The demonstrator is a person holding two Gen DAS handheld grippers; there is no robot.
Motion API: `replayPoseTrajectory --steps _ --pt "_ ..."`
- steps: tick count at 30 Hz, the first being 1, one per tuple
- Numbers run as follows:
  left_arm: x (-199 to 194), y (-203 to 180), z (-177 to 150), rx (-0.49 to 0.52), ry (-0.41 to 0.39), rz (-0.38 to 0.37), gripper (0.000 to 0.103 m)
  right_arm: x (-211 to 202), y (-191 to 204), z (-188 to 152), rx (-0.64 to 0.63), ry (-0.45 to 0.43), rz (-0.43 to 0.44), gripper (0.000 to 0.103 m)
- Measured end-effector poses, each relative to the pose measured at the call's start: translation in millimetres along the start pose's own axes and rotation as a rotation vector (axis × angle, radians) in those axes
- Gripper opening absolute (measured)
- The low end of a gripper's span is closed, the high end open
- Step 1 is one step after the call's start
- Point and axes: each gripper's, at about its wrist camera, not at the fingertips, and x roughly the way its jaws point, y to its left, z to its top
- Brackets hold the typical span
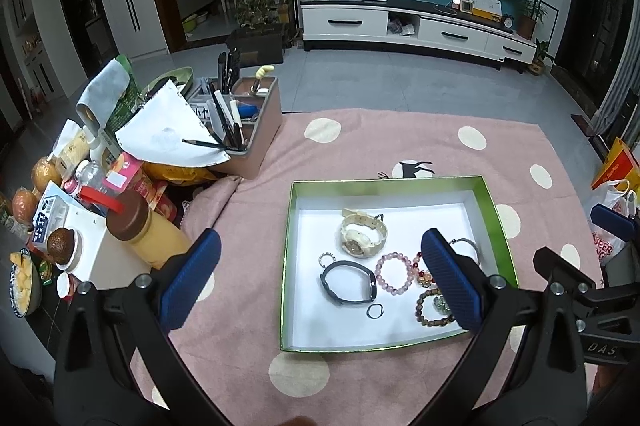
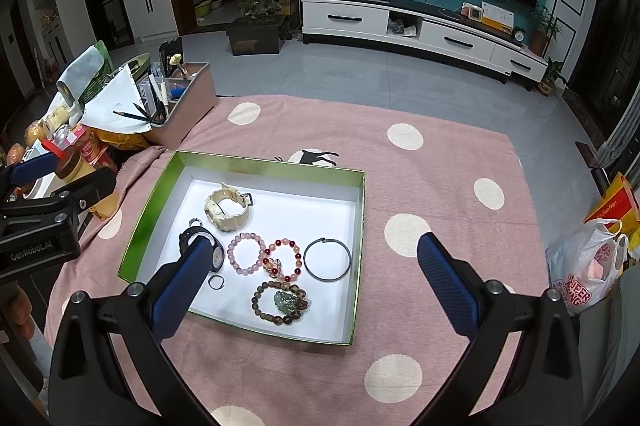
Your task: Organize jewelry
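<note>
Nearest: both grippers spread wide and empty, held above the table with its pink dotted cloth (image 2: pixel 440 186). Left gripper (image 1: pixel 320 286) over the box's left half, its right finger hiding part of the beads; right gripper (image 2: pixel 316 274) over the box's right half, its left finger covering part of the black watch (image 2: pixel 188 240).

Next out: green-rimmed box (image 2: pixel 260 162) with a white floor, all jewelry already inside. At the near edge, brown bead bracelet (image 2: pixel 280 300) with a green charm, and a small black ring (image 2: pixel 216 282) left of it. Mid row, left to right: black watch, pink bead bracelet (image 2: pixel 247 254), red-and-pink bracelet (image 2: pixel 286 258), dark bangle (image 2: pixel 327 259). Farther back, small silver ring (image 2: pixel 195 222) and cream watch (image 2: pixel 228 208).

Probably little left to move; nothing loose seen on the cloth. For any tidy-up, the bangle and brown beads lie nearer the right fingers, both watches nearer the left. Cream watch's long axis runs roughly left-right across the box; black watch's strap likewise in the left view.

Beyond: pen caddy (image 2: pixel 184 94) at the far left.
</note>
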Motion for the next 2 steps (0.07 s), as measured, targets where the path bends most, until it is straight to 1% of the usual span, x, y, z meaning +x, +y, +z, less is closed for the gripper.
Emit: replayPoseTrajectory --steps 2 --pt "1.6 0.9 -0.8 -0.003 0.005 0.001 0.101 0.2 2.3 -0.1 0.000 0.000 -0.001 0.102"
